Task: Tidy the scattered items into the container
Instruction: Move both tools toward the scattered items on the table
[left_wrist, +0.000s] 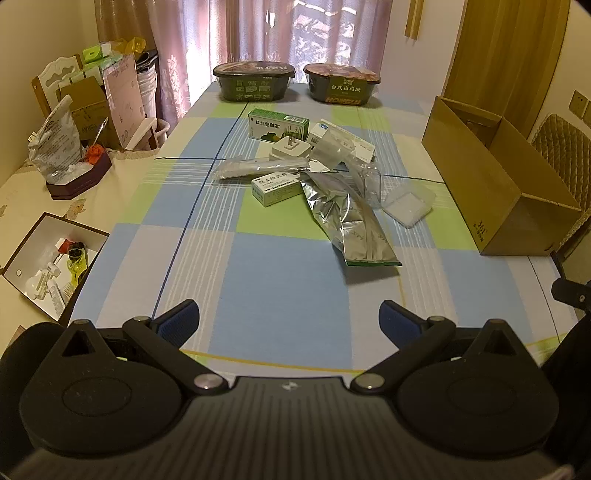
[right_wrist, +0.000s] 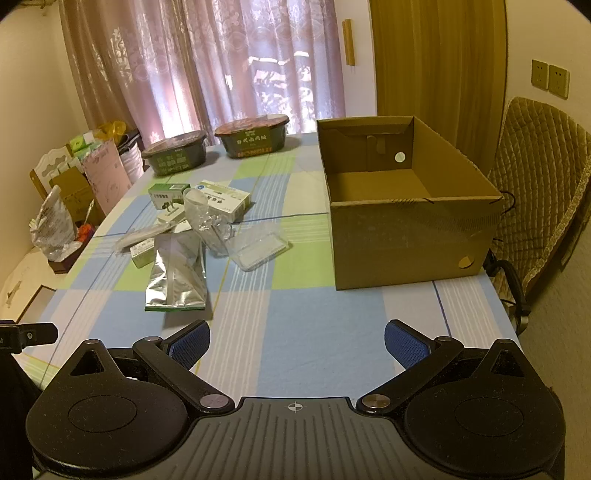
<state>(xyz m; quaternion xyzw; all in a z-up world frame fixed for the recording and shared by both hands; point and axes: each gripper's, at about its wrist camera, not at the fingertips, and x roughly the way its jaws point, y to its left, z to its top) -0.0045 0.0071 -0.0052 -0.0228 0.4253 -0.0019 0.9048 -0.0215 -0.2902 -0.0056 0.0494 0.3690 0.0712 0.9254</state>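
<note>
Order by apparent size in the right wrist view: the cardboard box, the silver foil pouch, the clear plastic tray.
1. cardboard box, clearly largest.
2. silver foil pouch.
3. clear plastic tray; the pouch lies nearer the camera, so this last ranking is unsure.

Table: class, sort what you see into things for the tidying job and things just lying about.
For the job: cardboard box, foil pouch, clear plastic tray, green carton, white plug.

Lying about: two food bowls, chair, curtains.
</note>
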